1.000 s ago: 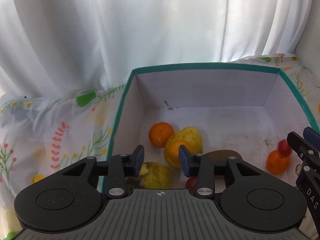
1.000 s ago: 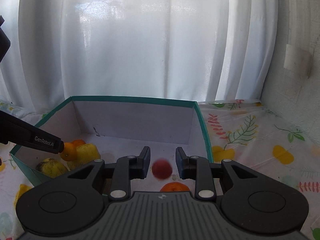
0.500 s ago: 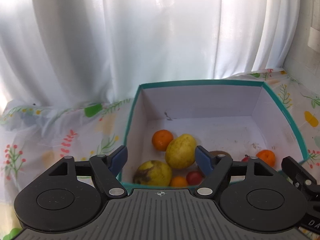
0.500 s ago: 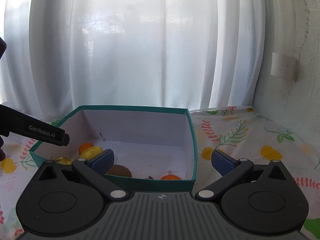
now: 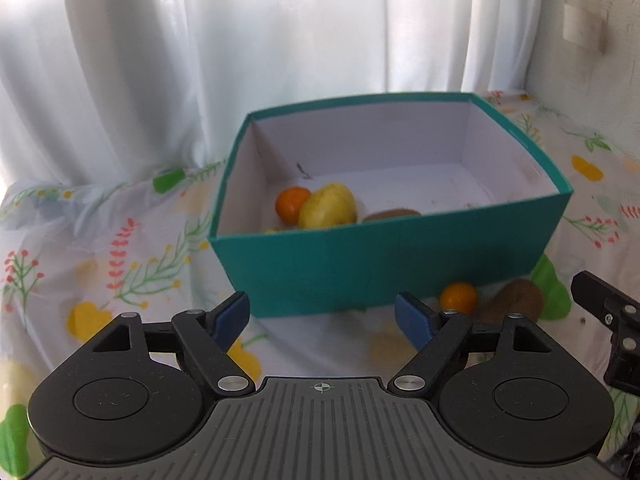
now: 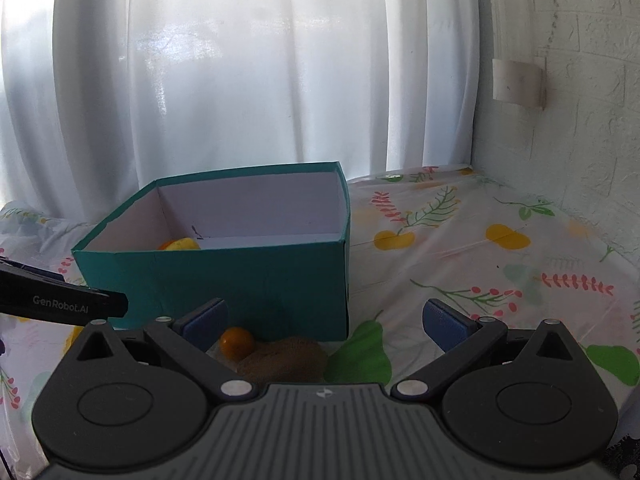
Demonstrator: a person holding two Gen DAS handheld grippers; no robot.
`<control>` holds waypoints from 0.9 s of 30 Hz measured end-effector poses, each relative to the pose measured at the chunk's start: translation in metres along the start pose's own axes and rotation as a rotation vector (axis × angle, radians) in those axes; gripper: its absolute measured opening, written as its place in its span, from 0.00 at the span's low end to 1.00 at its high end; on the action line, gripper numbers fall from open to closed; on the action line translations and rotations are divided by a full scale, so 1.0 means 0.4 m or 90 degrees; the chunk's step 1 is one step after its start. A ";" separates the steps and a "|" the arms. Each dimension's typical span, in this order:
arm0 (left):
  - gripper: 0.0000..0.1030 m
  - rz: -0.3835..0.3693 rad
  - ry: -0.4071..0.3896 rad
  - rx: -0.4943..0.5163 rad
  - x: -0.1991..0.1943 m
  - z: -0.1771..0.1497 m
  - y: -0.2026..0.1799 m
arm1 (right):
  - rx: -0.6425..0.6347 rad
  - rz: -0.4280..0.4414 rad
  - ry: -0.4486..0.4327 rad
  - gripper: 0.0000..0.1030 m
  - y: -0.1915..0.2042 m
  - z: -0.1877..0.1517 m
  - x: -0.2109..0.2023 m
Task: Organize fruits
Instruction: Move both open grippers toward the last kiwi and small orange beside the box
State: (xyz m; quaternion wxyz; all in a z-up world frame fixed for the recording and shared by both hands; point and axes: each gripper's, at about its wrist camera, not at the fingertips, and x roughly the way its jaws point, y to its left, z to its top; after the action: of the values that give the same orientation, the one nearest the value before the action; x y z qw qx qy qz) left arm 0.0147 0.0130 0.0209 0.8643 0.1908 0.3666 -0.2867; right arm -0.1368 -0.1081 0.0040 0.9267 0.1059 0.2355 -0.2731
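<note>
A teal cardboard box with a white inside [image 5: 384, 264] stands open on a surface covered by a white cloth printed with flowers and fruit [image 6: 460, 248], in front of a white curtain [image 6: 240, 72]. The box holds a small orange [image 5: 292, 205] against its left wall, a yellow pear-shaped fruit [image 5: 328, 206] touching that orange, and a brown kiwi [image 5: 392, 213] just beside the pear, near the front wall.

On the cloth outside the box, close to its front right corner, lie a small orange fruit [image 5: 459, 298] and a fuzzy brown kiwi [image 5: 516, 302], side by side.

The left claw [image 5: 322, 316] hangs before the box's front wall; its jaws have just been opening and stand apart, with nothing between them. The two loose fruits lie beyond its right finger.

The right claw [image 6: 326, 322] is spread wide and empty; both loose fruits lie just ahead between its fingers, toward the left one.
</note>
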 end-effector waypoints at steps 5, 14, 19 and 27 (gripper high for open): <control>0.82 -0.009 -0.002 0.003 -0.002 -0.017 -0.006 | -0.032 -0.022 0.023 1.00 0.026 -0.030 0.005; 0.82 -0.025 0.010 0.030 0.013 -0.026 -0.027 | -0.028 -0.044 0.052 1.00 0.028 -0.054 0.018; 0.82 -0.048 0.006 0.068 0.025 -0.021 -0.040 | -0.015 -0.057 0.060 1.00 0.036 -0.062 0.028; 0.82 -0.113 -0.004 0.169 0.076 -0.002 -0.061 | 0.011 -0.082 0.075 1.00 0.071 -0.076 0.055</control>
State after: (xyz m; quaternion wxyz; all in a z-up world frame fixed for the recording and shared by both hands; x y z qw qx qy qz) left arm 0.0158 -0.0161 -0.0053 0.8039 0.2695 0.3385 -0.4081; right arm -0.1163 -0.0850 -0.0314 0.8908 0.1146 0.2932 -0.3277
